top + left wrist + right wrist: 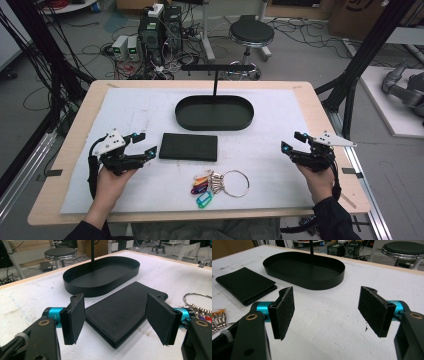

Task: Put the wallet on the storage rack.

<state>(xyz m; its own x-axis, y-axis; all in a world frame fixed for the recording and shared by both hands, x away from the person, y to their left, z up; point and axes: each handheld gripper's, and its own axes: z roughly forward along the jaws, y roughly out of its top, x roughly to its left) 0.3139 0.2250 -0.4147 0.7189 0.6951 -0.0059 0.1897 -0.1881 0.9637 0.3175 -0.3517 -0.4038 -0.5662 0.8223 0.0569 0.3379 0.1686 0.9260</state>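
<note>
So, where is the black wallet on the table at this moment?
In the high view the black wallet lies flat near the table's middle, just in front of the oval black tray, behind the key ring, and right beside the open left gripper.

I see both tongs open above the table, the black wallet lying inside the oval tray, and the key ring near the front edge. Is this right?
Not quite. The black wallet is not inside the oval tray; it lies flat on the white mat just in front of the tray, as the high view shows. The rest holds: the left tongs and right tongs are open, and the key ring is near the front edge.
</note>
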